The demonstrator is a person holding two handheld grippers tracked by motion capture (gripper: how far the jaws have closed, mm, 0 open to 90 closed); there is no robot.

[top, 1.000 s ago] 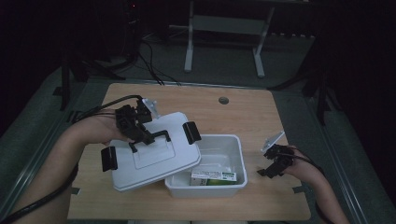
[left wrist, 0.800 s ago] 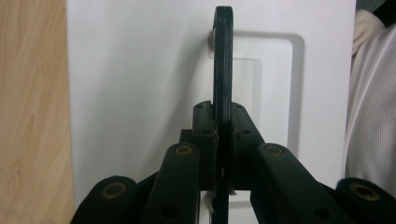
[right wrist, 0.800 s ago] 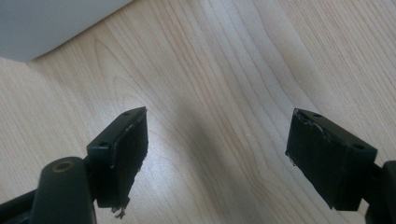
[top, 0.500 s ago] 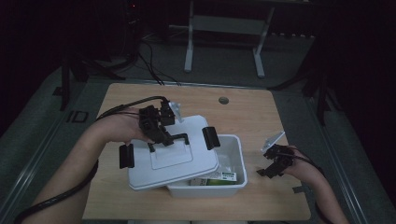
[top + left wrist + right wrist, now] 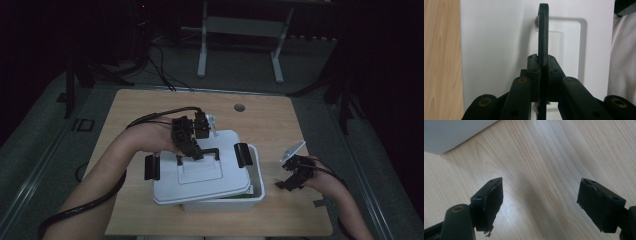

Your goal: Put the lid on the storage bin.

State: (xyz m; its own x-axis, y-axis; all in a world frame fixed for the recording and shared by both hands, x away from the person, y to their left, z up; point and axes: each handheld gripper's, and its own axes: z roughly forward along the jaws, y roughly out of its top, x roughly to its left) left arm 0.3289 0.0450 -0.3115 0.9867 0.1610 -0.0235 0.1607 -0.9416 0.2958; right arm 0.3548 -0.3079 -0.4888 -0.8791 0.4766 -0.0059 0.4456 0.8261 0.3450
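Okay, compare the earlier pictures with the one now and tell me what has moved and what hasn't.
The left tool, clamped on the black handle of the white lid, has carried the lid rightward, so it now covers nearly all of the white box instead of hanging off its left side. Nothing was taken hold of or let go. The box, the right tool, open over the table, stayed put.

The left gripper [image 5: 192, 150] reaches toward 2 o'clock on a bent forearm, its jaws pinched together. At 4 o'clock, the right gripper [image 5: 292, 175] points to 9 o'clock, low, jaws spread wide apart.
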